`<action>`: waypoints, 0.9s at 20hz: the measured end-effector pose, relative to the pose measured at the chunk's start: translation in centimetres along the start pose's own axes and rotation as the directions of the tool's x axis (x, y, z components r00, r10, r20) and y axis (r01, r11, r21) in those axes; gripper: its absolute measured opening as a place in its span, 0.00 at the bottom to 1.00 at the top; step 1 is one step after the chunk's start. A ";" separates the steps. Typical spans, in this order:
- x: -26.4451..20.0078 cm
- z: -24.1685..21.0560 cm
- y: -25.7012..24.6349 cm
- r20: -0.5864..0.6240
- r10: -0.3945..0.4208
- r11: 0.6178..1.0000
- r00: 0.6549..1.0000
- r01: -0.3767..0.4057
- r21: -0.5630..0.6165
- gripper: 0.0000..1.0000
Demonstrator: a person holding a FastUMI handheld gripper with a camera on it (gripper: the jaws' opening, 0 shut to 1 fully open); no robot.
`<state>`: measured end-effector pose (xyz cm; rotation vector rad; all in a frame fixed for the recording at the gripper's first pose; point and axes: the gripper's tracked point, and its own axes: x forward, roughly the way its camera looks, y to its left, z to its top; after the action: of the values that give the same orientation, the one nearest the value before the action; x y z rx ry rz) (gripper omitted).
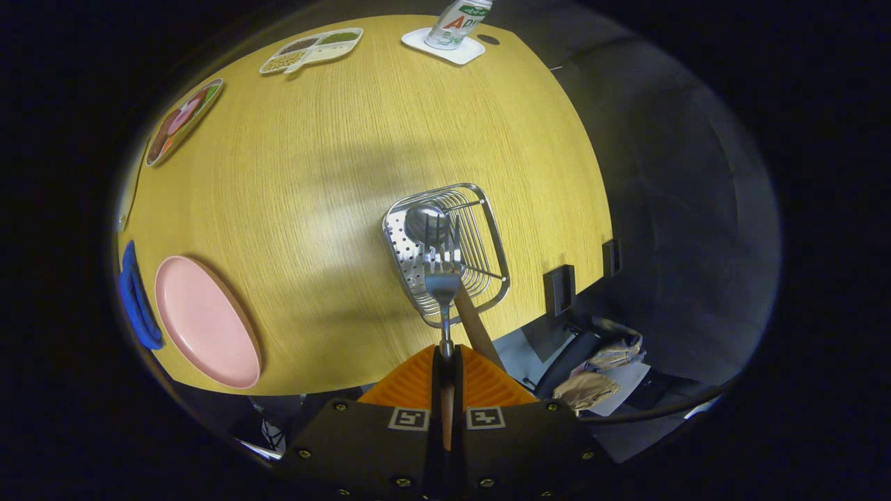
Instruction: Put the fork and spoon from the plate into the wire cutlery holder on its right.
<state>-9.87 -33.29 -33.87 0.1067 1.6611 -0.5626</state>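
The fork (443,278) is sticking out ahead of the gripper (446,358), its handle pinched between the nearly closed jaws and its tines hanging over the wire cutlery holder (487,229). The spoon (426,224) is already lying inside the holder, its bowl showing just beyond the tines. The holder is standing on the wooden surface (313,209) near its right edge. The pink plate (205,320) is sitting bare at the near left corner, well apart from the holder, with a blue object (136,299) lying just beyond it at the left edge. Along the far edge, a divided tray (313,49) is resting, and a bottle (458,21) is standing on a white coaster (418,38).
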 end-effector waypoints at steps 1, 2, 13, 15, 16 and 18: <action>0.1 -0.1 0.0 -0.021 0.003 1.000 1.000 -0.003 -0.002 0.05; 0.1 0.0 0.0 -0.034 0.005 1.000 0.999 -0.005 -0.006 0.05; -1.2 1.4 -0.2 -0.010 -0.002 1.000 1.000 0.002 -0.010 0.19; -1.3 1.3 -0.1 -0.002 -0.001 1.000 1.000 0.001 -0.003 0.20; -1.4 1.4 0.0 0.005 -0.001 1.000 1.000 0.001 0.003 0.49; -1.7 1.5 0.2 0.022 0.009 1.000 1.000 -0.009 0.006 0.56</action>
<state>-8.11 -33.29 -32.45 0.1118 1.6374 -0.5600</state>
